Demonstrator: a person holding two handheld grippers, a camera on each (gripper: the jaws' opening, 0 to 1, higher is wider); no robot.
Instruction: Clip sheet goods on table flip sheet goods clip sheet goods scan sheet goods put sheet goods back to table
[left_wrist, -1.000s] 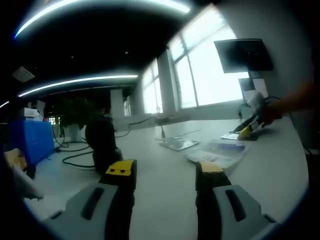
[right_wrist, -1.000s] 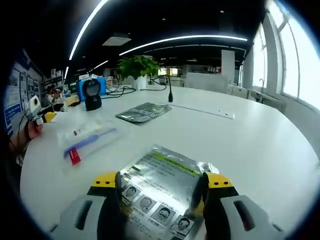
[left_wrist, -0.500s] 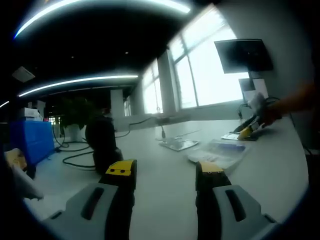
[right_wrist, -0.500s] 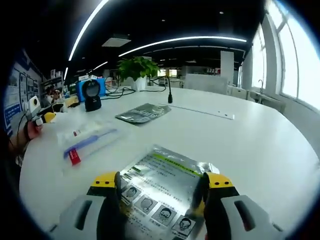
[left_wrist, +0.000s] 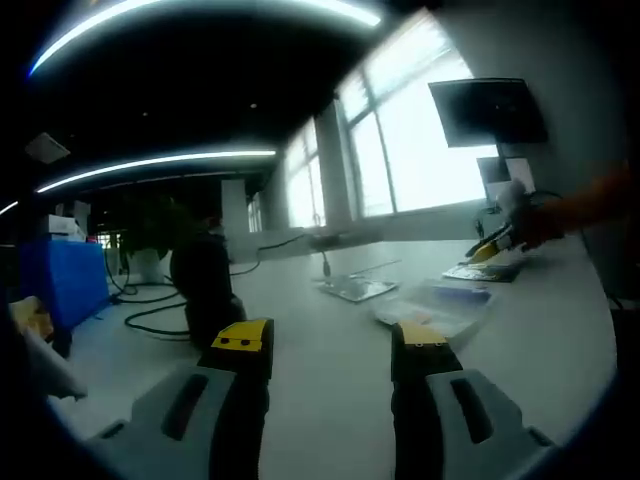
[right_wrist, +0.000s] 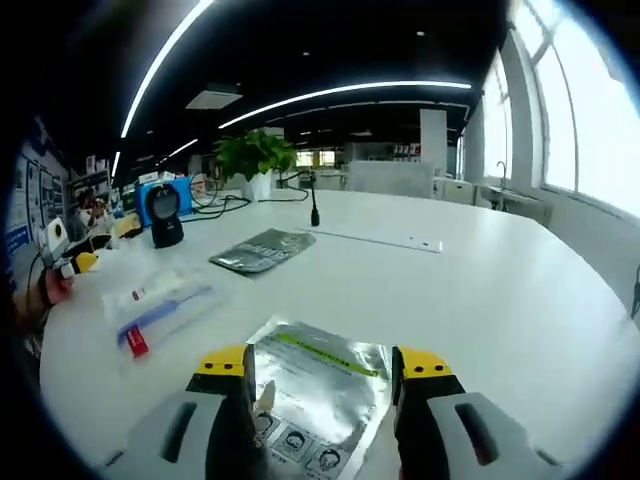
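Right gripper view: right gripper (right_wrist: 322, 372) fingers straddle foil pouch (right_wrist: 318, 375) on counter (right_wrist: 480, 300), unclamped | step: first clip | next: close on pouch edge | left gripper (left_wrist: 326, 345) wide, empty

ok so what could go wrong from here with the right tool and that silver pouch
The right tool has its jaws apart either side of the silver pouch, which lies flat on the white table. A flat, glossy sheet may slide away or the tips may scrape the tabletop rather than get under an edge. The toothbrush pack lies nearby to the left, so a sideways sweep could nudge it.
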